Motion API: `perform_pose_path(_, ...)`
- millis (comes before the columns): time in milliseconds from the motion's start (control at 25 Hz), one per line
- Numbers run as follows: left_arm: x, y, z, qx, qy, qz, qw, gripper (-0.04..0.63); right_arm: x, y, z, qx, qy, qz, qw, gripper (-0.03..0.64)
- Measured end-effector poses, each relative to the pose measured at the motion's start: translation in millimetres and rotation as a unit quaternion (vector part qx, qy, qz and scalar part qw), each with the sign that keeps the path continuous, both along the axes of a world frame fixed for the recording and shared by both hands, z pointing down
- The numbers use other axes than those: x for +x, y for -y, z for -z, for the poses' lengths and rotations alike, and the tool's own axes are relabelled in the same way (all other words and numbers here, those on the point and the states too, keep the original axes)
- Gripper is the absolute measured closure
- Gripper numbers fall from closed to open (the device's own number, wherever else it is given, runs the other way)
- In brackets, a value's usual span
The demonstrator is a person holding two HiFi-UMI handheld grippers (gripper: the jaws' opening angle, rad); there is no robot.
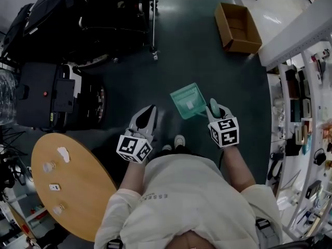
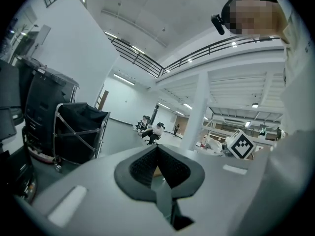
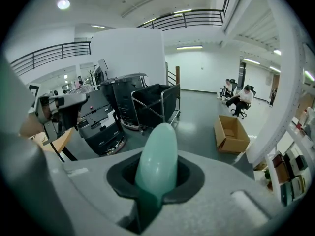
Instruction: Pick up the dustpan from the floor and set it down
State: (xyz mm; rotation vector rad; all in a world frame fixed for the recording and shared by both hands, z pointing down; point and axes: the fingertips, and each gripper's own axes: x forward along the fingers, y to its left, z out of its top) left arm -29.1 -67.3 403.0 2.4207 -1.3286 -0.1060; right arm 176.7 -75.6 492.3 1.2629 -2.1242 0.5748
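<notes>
Over the dark floor [image 1: 207,45], the dustpan [image 1: 188,100], likely light, stiff plastic, hangs by its slippery handle clamped in the right gripper [image 1: 213,108] fingers, while the left gripper [image 1: 147,116] fingers rest together, empty.

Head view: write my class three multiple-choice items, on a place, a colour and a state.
1. In the head view, the cardboard box lies at: A upper right; B lower left; C centre.
2. The dustpan is: A red; B green; C yellow.
3. The right claw is: A open, empty; B shut on the dustpan's handle; C out of view.
Answers: 1 A, it sits near the top right; 2 B, the pan is pale green; 3 B, the handle is clamped between its jaws.
</notes>
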Motion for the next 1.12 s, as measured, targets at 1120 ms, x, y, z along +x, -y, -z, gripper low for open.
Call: perform_pose_path(1120, -57, 57, -34, -0.031, 0.006, 0.047, 0.9984, 0.580, -56, 54, -29, -0.035, -0.002, 0.040, 0.999, 0.575)
